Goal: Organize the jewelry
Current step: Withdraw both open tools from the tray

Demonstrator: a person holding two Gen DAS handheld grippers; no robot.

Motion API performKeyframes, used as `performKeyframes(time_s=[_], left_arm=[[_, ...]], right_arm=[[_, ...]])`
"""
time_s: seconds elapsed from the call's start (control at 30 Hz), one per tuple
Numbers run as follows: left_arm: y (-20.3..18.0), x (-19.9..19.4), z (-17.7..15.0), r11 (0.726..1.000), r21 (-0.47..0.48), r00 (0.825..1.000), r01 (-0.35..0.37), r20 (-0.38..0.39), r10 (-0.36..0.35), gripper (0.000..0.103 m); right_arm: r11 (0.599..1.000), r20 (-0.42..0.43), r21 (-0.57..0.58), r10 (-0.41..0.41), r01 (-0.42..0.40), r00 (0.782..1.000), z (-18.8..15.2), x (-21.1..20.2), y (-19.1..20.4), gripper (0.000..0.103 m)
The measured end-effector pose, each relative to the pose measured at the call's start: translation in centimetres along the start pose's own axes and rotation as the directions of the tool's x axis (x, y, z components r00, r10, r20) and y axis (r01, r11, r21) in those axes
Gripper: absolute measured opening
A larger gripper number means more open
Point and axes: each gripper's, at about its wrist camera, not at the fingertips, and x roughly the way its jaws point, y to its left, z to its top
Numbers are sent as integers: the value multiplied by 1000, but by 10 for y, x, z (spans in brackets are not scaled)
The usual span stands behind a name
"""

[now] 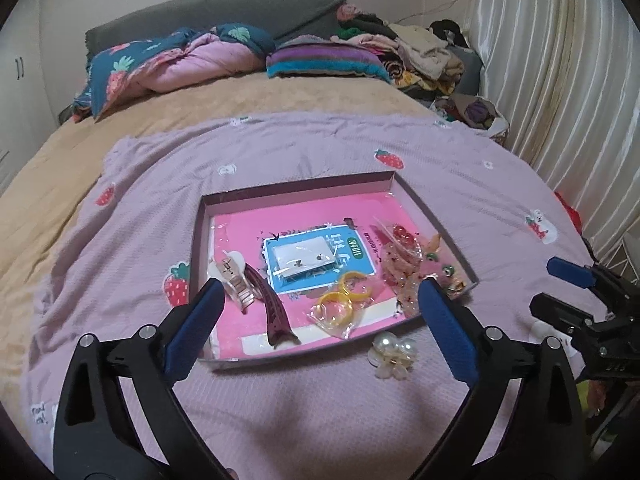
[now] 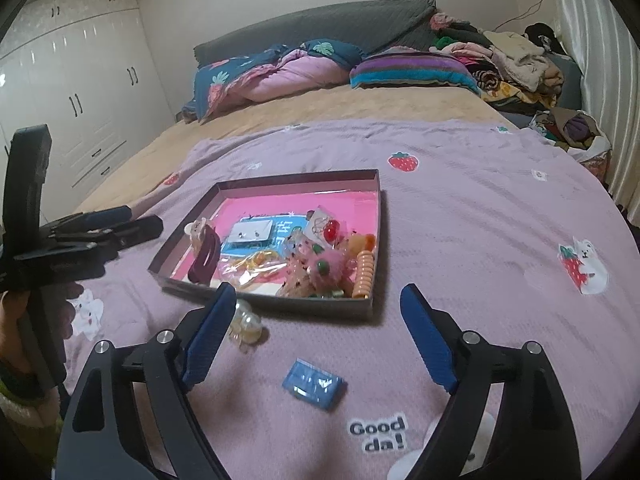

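A shallow box (image 1: 436,220) (image 2: 296,178) with a pink floor lies on the lilac blanket. It holds a maroon hair clip (image 1: 276,312), a beige claw clip (image 1: 236,276), a blue earring card (image 1: 316,260), bagged yellow rings (image 1: 340,304) and pink trinkets (image 2: 320,268). A pearl flower clip (image 1: 392,354) (image 2: 246,326) lies on the blanket just in front of the box. A small blue packet (image 2: 314,384) lies between my right gripper's fingers. My left gripper (image 1: 320,326) is open and empty above the box's near edge. My right gripper (image 2: 316,334) is open and empty.
The lilac strawberry blanket (image 1: 280,152) covers the bed's near half. Pillows (image 1: 168,60) and piled clothes (image 1: 420,52) lie at the head. Curtains (image 1: 560,80) hang on the right, white wardrobes (image 2: 80,100) stand on the left.
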Motion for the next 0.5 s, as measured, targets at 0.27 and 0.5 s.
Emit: performKeyframes(time_s=[0.27,0.5], left_arm=[[-3,-19,-16,1000,-1,1000,-16,6,16,93],[0,-26,-36,999,-9,999,-31,-10,31,93]], right_arm=[[1000,-3,-18,6,-6,1000,-17,-18,6,83],[999,-13,-34,3,-4,1000,-32,-25,12,83]])
